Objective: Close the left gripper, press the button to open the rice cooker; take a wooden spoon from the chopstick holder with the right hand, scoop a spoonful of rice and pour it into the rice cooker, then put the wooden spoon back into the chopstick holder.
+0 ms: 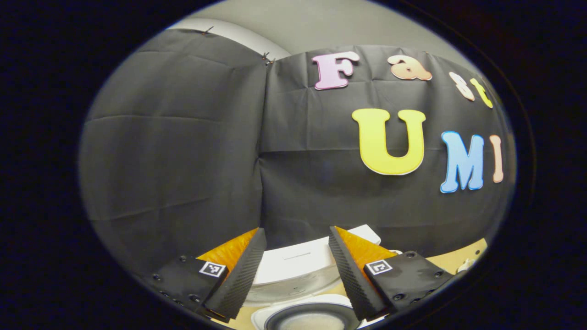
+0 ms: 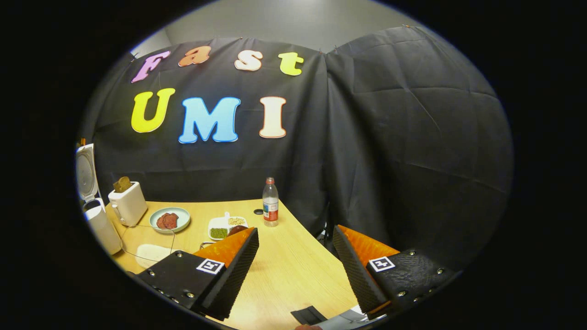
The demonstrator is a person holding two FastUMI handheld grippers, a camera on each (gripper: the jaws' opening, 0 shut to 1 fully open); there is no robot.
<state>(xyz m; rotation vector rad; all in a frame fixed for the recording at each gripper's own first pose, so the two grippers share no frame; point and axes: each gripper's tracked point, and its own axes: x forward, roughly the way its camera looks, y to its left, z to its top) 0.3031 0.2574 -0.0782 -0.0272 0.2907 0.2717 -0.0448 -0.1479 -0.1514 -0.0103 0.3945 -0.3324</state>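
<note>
Two hand-held grippers, each seen from its own camera, two fingers apiece. Left hand-held gripper (image 1: 297, 270) spread wide, nothing between the fingers, held above one rice cooker (image 1: 298, 293) and aimed level toward the booth's wall. Cooker open: white lid (image 1: 293, 268) standing up behind, round inner pot (image 1: 312, 318) facing up just below and between the fingers, pale contents inside, too cropped to identify.

Right hand-held gripper (image 2: 296, 270) also spread wide and holding nothing, raised over the near edge of the table (image 2: 293, 270), pointing across it toward the wall corner.

In the right gripper view, counted on the table: one rice cooker (image 2: 87, 178) at the far left edge, lid upright, long axis vertical; one white toaster (image 2: 128, 201) beside it with one slice showing on top; one white cylindrical container (image 2: 103, 229) in front of the cooker; one round plate (image 2: 170, 220) with dark reddish pieces; one divided tray (image 2: 227, 227) with green and tan fillings; one upright bottle (image 2: 270, 201) near the far edge; one flat pale item (image 2: 151, 254) near the left finger. Chopstick holder and wooden spoon not identifiable at this size.
</note>
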